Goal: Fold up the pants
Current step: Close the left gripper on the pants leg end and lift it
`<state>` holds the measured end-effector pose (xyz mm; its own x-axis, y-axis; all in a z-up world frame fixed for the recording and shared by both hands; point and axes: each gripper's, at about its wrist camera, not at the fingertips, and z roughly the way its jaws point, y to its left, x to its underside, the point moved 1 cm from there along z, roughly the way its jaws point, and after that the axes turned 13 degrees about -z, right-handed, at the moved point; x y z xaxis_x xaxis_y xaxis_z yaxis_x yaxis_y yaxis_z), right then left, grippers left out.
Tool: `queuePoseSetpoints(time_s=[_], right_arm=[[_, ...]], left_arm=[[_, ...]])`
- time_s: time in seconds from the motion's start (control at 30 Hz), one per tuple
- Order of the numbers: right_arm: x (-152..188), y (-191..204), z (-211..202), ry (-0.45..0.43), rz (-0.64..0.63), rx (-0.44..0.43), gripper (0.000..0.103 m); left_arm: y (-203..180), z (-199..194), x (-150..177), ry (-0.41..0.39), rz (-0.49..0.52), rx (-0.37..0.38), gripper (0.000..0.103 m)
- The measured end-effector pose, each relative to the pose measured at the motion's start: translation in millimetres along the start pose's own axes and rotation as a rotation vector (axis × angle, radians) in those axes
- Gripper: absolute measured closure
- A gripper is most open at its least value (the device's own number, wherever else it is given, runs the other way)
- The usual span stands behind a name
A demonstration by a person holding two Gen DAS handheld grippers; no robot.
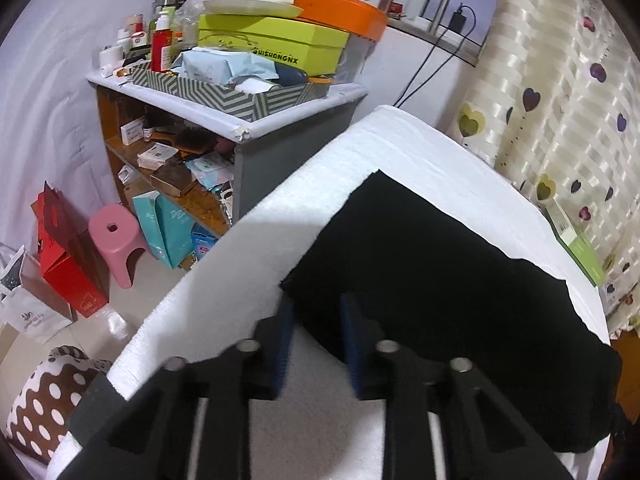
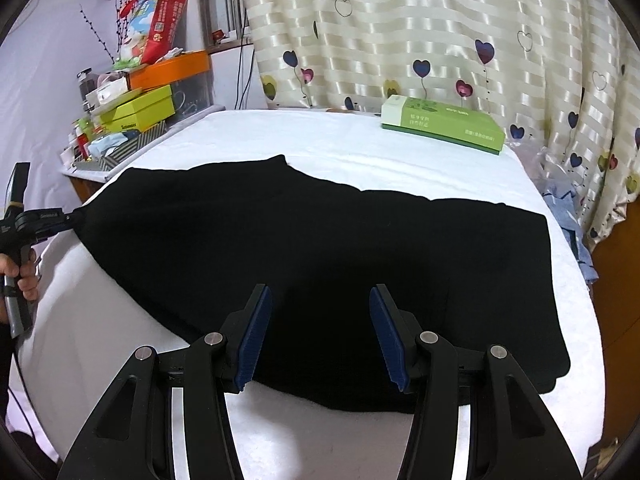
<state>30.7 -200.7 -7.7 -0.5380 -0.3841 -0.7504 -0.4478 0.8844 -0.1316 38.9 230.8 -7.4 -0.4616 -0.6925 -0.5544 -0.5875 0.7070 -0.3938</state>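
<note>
Black pants (image 2: 320, 232) lie spread flat on a white-covered surface (image 2: 352, 140), and in the left wrist view the pants (image 1: 440, 260) fill the right half. My right gripper (image 2: 320, 290) is open and hovers over the pants' near edge with nothing between its blue pads. My left gripper (image 1: 317, 300) has its fingers partly apart at the pants' left corner, with the cloth edge lying between the fingertips. The right wrist view shows the left gripper (image 2: 72, 215) at the far left, touching that corner, with a hand (image 2: 24, 272) on its handle.
A green box (image 2: 440, 126) rests at the far edge of the surface by the heart-print curtain (image 2: 440, 32). A cluttered shelf unit (image 1: 240, 128) stands left of the surface, with a pink stool (image 1: 116, 236) and red bags (image 1: 68, 256) on the floor. Blue cloth (image 2: 568, 208) hangs off the right edge.
</note>
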Motion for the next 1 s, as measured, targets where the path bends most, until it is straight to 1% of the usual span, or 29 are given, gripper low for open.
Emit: queuePoseSetpoints(time_s=[0.03, 0.1, 0.17, 0.33, 0.43, 0.57, 0.77, 0.87, 1.0], right_arm=[[0.2, -0.5, -0.4, 0.000, 0.005, 0.000, 0.051], [0.9, -1.8, -3.0, -0.002, 0.014, 0.000, 0.051], [1.7, -3.0, -6.2, -0.007, 0.020, 0.002, 0.051], [4.1, -4.5, -9.8, -0.014, 0.031, -0.002, 0.051], [5.0, -3.8, -10.7, -0.016, 0.037, -0.006, 0.051], [6.8, -4.4, -12.7, -0.020, 0.045, -0.013, 0.051], [11.6, -7.1, -18.5, -0.028, 0.061, -0.012, 0.051], [15.7, -12.7, -21.1, -0.028, 0.080, -0.008, 0.051], [21.5, -19.4, -24.6, -0.022, 0.098, 0.002, 0.051]], left_arm=[[-0.1, 0.2, -0.7, 0.001, -0.002, 0.005, 0.092], [-1.8, -1.0, -0.9, -0.002, 0.005, 0.013, 0.096], [-3.1, -3.7, -2.0, -0.004, 0.006, 0.027, 0.096], [-10.6, -20.6, -9.7, -0.014, -0.021, 0.113, 0.097], [-27.2, -35.0, -11.3, -0.021, 0.005, 0.165, 0.097], [-60.4, -52.2, -7.7, -0.025, 0.073, 0.233, 0.097], [-117.6, -67.8, 8.1, 0.005, 0.182, 0.348, 0.097], [-148.4, -69.0, 26.6, 0.040, 0.244, 0.406, 0.097], [-186.1, -62.8, 64.1, 0.118, 0.325, 0.476, 0.097]])
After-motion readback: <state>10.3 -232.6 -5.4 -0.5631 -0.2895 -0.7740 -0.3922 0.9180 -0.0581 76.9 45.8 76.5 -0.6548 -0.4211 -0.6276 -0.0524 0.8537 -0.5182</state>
